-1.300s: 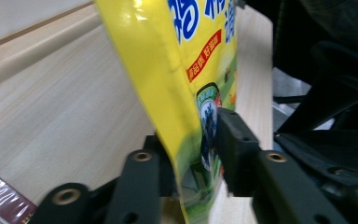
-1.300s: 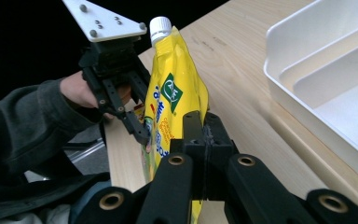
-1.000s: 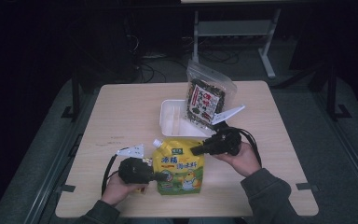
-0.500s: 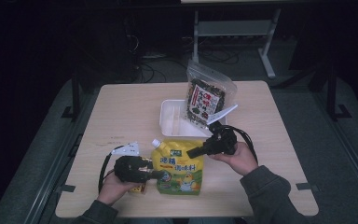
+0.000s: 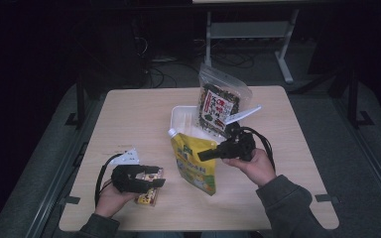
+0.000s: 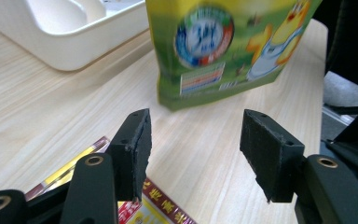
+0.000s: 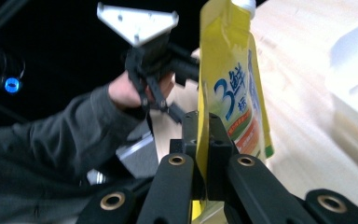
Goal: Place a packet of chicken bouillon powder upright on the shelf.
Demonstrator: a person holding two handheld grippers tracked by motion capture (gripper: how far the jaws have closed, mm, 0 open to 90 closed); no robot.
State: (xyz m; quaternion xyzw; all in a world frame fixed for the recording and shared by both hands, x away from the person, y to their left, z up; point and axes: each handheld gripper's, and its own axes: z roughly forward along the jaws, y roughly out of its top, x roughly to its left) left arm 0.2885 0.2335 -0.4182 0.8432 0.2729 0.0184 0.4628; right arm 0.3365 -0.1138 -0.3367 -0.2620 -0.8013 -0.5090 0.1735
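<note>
Near edge of the pale wood-grain table: a person's two forearms in dark grey sleeves come in, each hand carrying a black two-jaw gripper. The left gripper is level above a small flat snack packet, red and yellow with red characters too small to read. In the left gripper view its jaws stand apart with bare tabletop between the pads; they have just been opening, and the packet lies beneath them, not gripped.

Centre: the right gripper has its jaws pressed together on the edge of a yellow-green stand-up pouch with a white screw cap. The pouch stands upright on its base, tilted a little, just in front of the tray. In the right gripper view the pouch carries a large blue "3" followed by blue characters; in the left gripper view its other face shows a round blue and red emblem and a cartoon duck, the small print blurred.

Behind: a white plastic tray; a clear zip bag of dark seaweed with a red and white label leans in it.

Beyond: dark carpet, black cables, the grey legs of another table, unlit room.
</note>
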